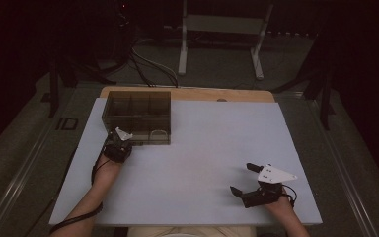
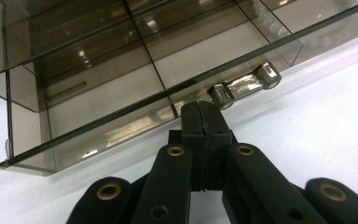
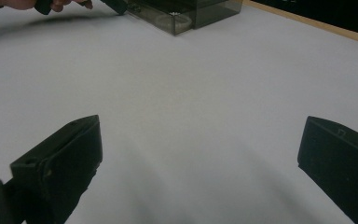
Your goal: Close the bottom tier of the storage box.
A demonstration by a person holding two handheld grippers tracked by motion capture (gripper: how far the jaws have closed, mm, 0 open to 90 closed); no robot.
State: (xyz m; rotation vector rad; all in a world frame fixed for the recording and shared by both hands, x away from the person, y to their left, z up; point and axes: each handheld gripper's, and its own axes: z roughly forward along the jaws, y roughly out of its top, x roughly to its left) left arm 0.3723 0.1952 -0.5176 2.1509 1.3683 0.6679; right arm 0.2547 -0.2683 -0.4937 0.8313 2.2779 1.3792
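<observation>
Left gripper (image 2: 204, 122), jaws closed empty, just before the smoky organizer box (image 2: 121, 70).

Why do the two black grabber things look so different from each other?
The left gripper has its jaws pressed shut, while the right gripper has its jaws spread wide open. The left gripper's tips sit right at the front of the smoky clear box, near its clear handle; the right gripper rests far from the box, over bare white table. Both are black, each held in one hand, and neither holds anything.
</observation>
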